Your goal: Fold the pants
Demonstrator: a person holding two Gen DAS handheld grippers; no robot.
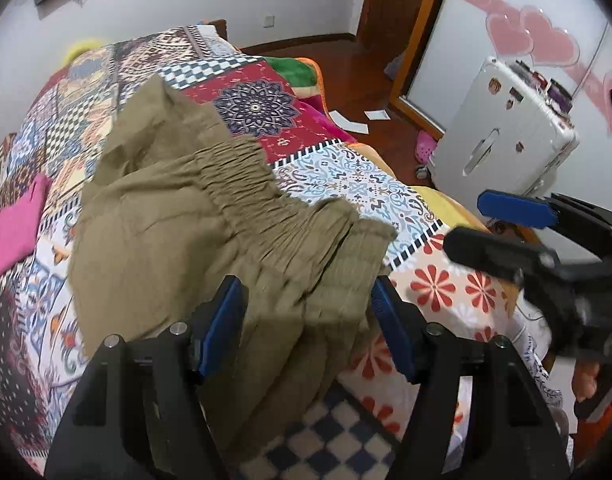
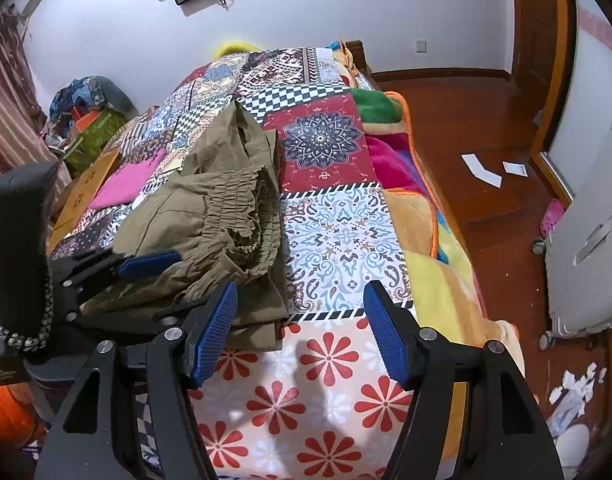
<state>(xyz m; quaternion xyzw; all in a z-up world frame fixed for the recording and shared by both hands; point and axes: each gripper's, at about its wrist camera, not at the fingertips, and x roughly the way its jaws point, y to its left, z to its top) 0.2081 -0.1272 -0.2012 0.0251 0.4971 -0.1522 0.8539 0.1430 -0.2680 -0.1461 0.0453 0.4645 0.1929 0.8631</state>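
Observation:
Olive-green pants [image 1: 165, 220] with a gathered elastic waistband lie folded over and bunched on the patchwork bedspread [image 1: 346, 176]. My left gripper [image 1: 308, 324] stands open, its blue pads on either side of the near fold of the pants; the cloth lies between them and the pads do not press it. In the right wrist view the pants [image 2: 209, 200] sit left of centre, with the left gripper [image 2: 193, 280] over their near edge. My right gripper [image 2: 301, 340] is open above the flowered patch of the bedspread [image 2: 338, 232], nothing between its fingers, just right of the pants. It shows too as the right gripper [image 1: 470, 222].
A pink cloth [image 1: 13, 236] lies on the bed left of the pants. The bed's right edge drops to a wooden floor [image 2: 486, 152] with paper scraps [image 2: 482, 170]. A white suitcase [image 1: 502, 132] stands on the floor to the right. A cardboard box [image 2: 85, 192] sits left of the bed.

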